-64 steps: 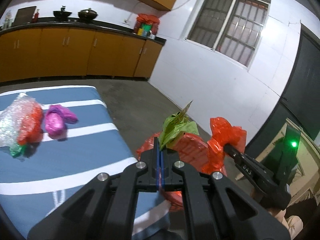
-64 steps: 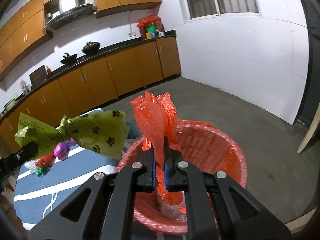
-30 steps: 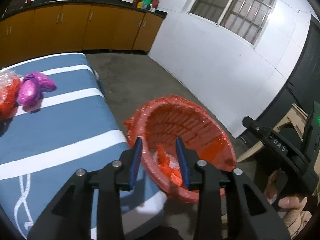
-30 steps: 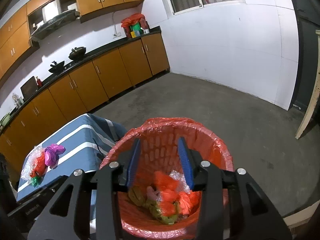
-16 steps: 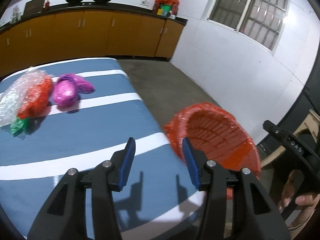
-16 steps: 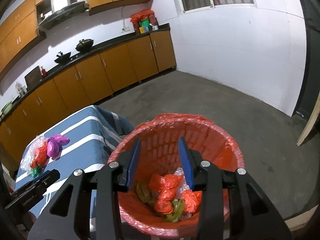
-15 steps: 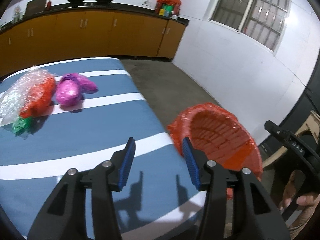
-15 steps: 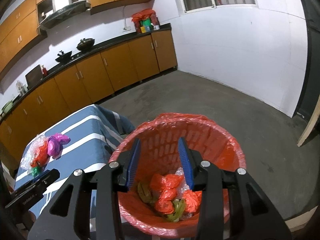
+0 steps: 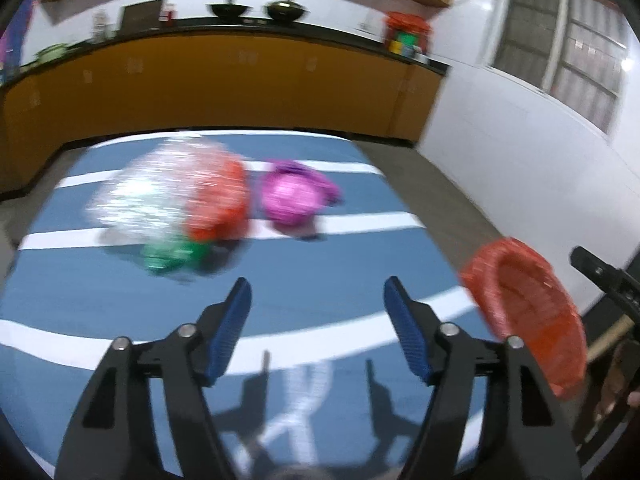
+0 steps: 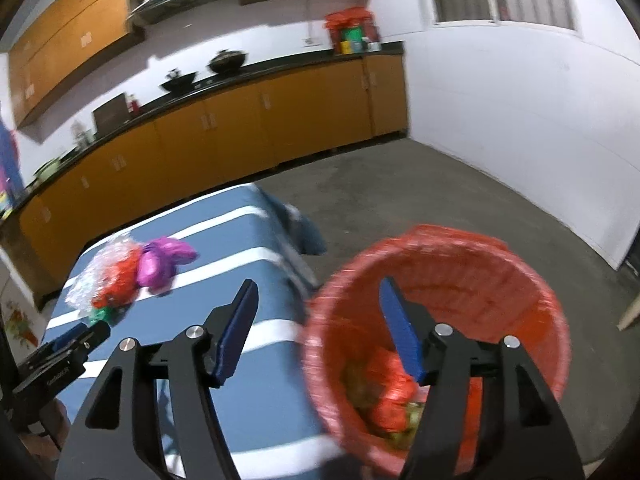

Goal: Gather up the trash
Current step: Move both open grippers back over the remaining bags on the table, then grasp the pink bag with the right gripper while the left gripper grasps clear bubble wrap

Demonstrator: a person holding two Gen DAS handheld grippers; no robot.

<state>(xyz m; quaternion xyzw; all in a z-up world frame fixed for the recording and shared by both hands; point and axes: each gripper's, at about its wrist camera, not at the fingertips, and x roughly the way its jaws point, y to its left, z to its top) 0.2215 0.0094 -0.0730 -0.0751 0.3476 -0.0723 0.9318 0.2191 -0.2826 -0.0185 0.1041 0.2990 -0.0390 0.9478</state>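
My left gripper (image 9: 316, 300) is open and empty above the blue striped table (image 9: 320, 280). Ahead of it lie a clear bubble-wrap bundle with red and green plastic (image 9: 172, 204) and a crumpled purple bag (image 9: 296, 196). The red basket bin (image 9: 528, 312) stands off the table's right edge. My right gripper (image 10: 316, 304) is open and empty, between the table edge and the bin (image 10: 440, 328), which holds red and green trash (image 10: 388, 396). The bundle (image 10: 112, 276) and purple bag (image 10: 164, 260) show at left; the left gripper's tip (image 10: 80, 336) is near them.
Orange cabinets with a black countertop (image 9: 240, 76) run along the back wall. A white wall with a barred window (image 9: 560, 40) is on the right. Grey concrete floor (image 10: 460, 200) surrounds the table and bin.
Both grippers released their trash into the bin and opened wide. The left gripper has swung back over the table toward the bundle and purple bag. The right has shifted left off the bin.
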